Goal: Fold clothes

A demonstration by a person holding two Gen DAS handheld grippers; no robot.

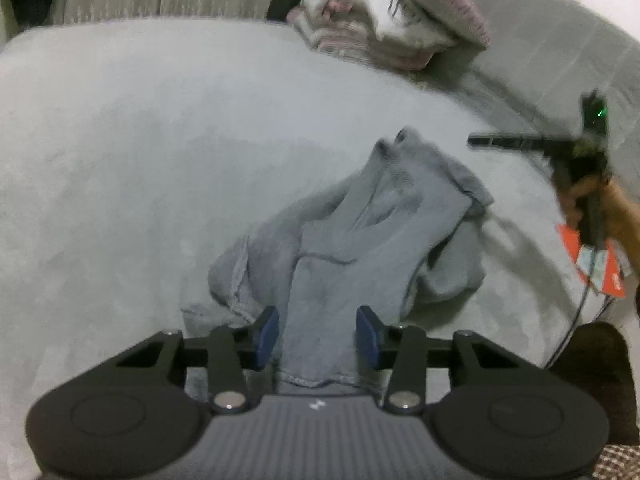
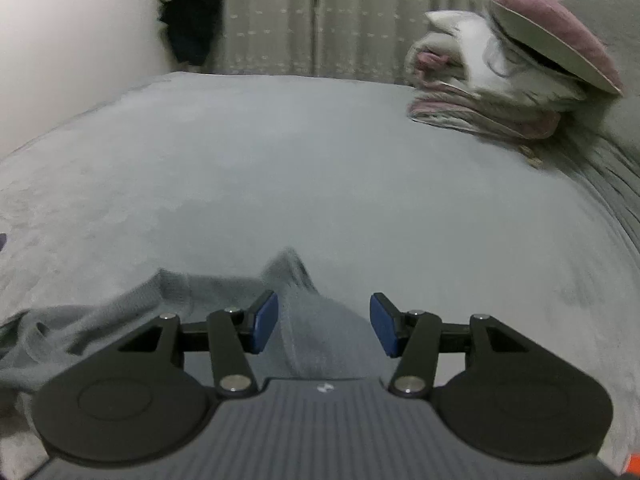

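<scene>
Inspecting progress: your grey garment (image 1: pixel 352 236) lies bunched on the bed (image 1: pixel 120 160), not yet a flat packet.
Done so far: a rough lengthwise gathering shows, with one panel lying over the rest; I judge that an early fold at most.
Left to do: smoothing, squaring the edges, the closing folds and putting it away.
Position: it sits at the near middle of the bed, well apart from the pile of laundry (image 1: pixel 384 16) at the far side.
Long axis: in the left view it runs from your left gripper (image 1: pixel 318 338) away toward the far right, ending in a puckered tip.
Hem: the stitched edge lies nearest you, just under the left gripper.
Left fingers: parted to a middling gap, cloth between the pads but no pad pressing on it.
Right fingers: your right gripper (image 2: pixel 324 328) also stands parted, a ridge of cloth rising between the pads, not pinched.
Risk, as judged: the loose side folds may drag when you lift.
</scene>
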